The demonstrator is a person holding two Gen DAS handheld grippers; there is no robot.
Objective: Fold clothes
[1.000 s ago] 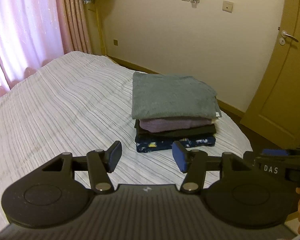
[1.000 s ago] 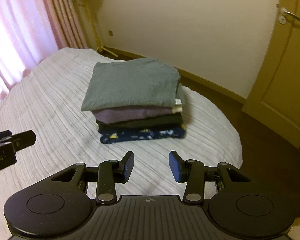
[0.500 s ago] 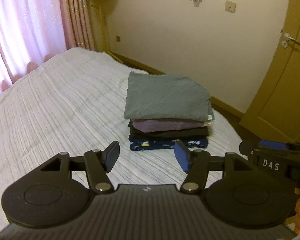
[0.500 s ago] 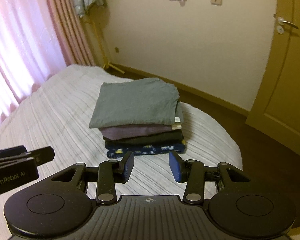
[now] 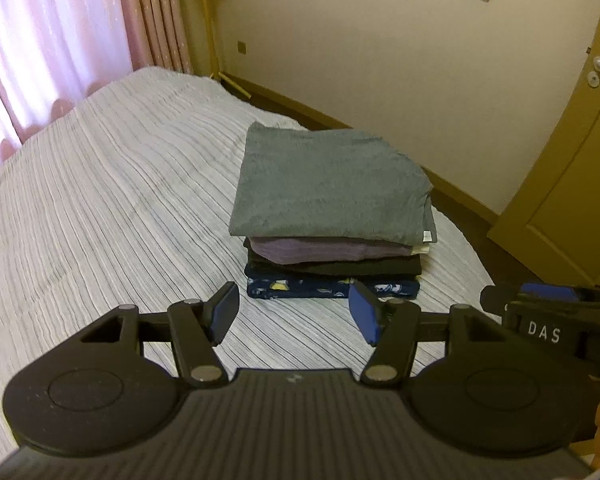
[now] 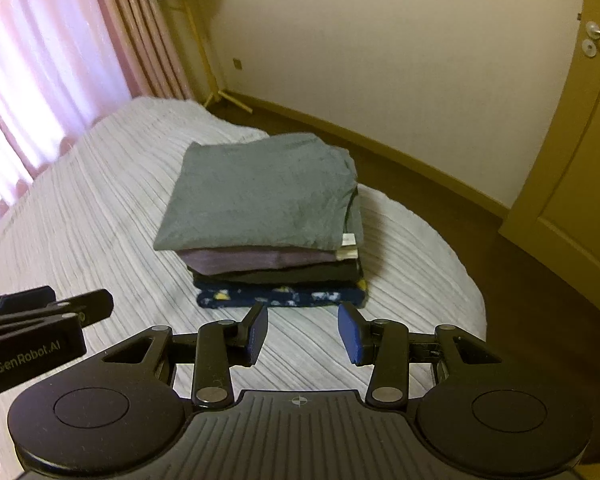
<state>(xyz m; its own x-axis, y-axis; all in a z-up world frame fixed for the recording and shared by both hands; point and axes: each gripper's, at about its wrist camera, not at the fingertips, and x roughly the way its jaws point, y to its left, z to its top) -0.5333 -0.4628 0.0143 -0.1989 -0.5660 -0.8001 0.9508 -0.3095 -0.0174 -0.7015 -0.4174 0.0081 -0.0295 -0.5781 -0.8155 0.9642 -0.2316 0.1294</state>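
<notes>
A stack of folded clothes point(image 5: 332, 216) point(image 6: 268, 220) rests near the foot corner of the bed: a grey garment point(image 5: 328, 184) point(image 6: 264, 192) on top, then a purple one point(image 5: 328, 249), a black one, and a dark blue patterned one point(image 5: 332, 287) at the bottom. My left gripper point(image 5: 294, 312) hovers open in front of the stack, nothing between its fingers. My right gripper point(image 6: 302, 334) is also open and empty, a short way before the stack. Each gripper shows at the edge of the other's view: the right gripper point(image 5: 548, 312) and the left gripper point(image 6: 40, 316).
The bed's striped white cover point(image 5: 112, 184) stretches to the left. Pink curtains point(image 5: 52, 40) hang at the left. A wooden door point(image 5: 580, 168) stands at the right, with dark floor point(image 6: 532, 280) past the bed's edge. A yellow stand point(image 6: 216, 92) is in the corner.
Both grippers have pulled back and tilted up from the stack, which sits smaller and farther off. The stack has not moved. Both grippers stay open.
</notes>
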